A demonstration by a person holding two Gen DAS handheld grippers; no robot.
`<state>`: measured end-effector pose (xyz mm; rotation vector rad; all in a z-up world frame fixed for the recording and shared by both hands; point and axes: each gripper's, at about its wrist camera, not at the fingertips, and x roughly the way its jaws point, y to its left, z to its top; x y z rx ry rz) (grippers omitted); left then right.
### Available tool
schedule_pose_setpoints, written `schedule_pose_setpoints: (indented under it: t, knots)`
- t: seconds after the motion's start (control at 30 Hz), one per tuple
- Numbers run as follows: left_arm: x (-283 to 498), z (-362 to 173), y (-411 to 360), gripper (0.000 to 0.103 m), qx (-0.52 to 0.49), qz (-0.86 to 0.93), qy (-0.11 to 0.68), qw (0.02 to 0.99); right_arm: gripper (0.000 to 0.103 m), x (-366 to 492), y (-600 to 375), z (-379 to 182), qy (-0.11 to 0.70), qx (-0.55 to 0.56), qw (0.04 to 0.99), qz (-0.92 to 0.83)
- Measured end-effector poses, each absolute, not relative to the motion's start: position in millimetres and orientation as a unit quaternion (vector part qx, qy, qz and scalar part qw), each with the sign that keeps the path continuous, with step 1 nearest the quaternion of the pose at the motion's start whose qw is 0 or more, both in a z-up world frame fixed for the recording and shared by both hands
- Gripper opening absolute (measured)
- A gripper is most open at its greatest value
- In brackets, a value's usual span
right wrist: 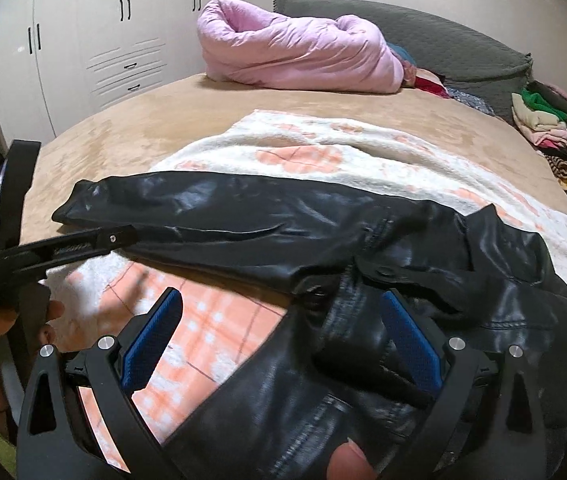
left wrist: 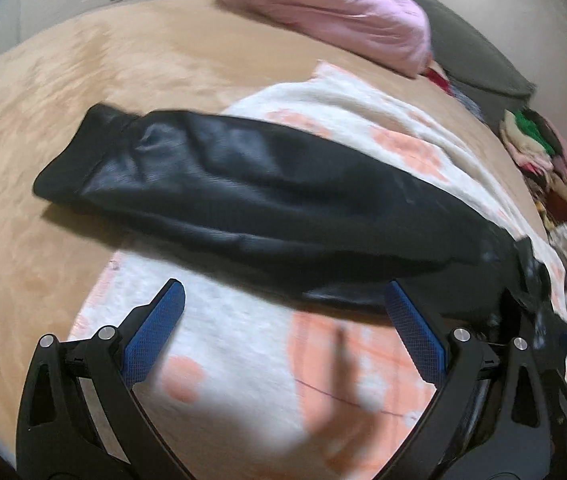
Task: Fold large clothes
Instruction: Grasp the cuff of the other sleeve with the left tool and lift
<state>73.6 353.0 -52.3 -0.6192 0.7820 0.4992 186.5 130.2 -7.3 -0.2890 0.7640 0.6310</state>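
A black leather jacket lies on a white and peach blanket on the bed. Its sleeve stretches out to the left, cuff at the far end. My left gripper is open, just in front of the sleeve's near edge, above the blanket, holding nothing. My right gripper is open over the jacket's body, with leather lying between its blue fingers. The left gripper also shows in the right wrist view, at the sleeve's near edge.
A rolled pink duvet lies at the head of the tan bed, against a grey headboard. A pile of mixed clothes sits at the right edge. White wardrobes stand to the left.
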Motion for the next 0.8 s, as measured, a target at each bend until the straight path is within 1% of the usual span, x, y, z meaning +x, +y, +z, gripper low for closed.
schedule_pose_setpoints:
  t: [0.33,0.4,0.43,0.47,0.5,0.53,0.57,0.6,0.67,0.8]
  knots:
    - [67.5,-62.0,401.3,0.094,-0.368,0.264,0.325,0.83,0.099,184.8,127.1,-15.5,0.375,-0.139,0.867,0.298]
    - [67.4,-63.8,408.6,0.092,-0.377,0.277,0.313,0.827,0.099,186.2,121.3,-16.4,0.38,-0.135,0.866,0.295]
    - [67.6,-64.0,412.5,0.084,-0.38,0.284,0.306,0.826,0.099,187.2,117.2,-16.5,0.383,-0.132,0.866,0.292]
    - [67.0,-64.2,416.1,0.073,-0.381,0.293,0.3,0.824,0.099,187.4,113.8,-16.5,0.384,-0.129,0.867,0.29]
    - [67.8,-64.4,419.9,0.055,-0.383,0.297,0.297,0.823,0.099,187.7,110.8,-16.5,0.385,-0.128,0.868,0.287]
    - [66.5,-65.1,423.7,0.044,-0.386,0.301,0.292,0.822,0.099,188.2,107.2,-16.3,0.385,-0.127,0.869,0.283]
    - [65.5,-65.2,426.4,0.024,-0.389,0.3,0.287,0.822,0.099,188.3,103.8,-16.4,0.385,-0.126,0.87,0.281]
    - [60.9,-64.1,429.5,0.014,-0.398,0.293,0.273,0.825,0.099,188.7,101.3,-16.6,0.386,-0.125,0.871,0.279]
    - [53.1,-56.1,431.6,0.006,-0.404,0.284,0.249,0.833,0.099,188.8,94.7,-16.8,0.388,-0.119,0.872,0.275]
    - [43.7,-23.4,417.4,0.002,-0.39,0.256,0.208,0.86,0.099,187.4,79.4,-14.3,0.392,-0.101,0.874,0.271]
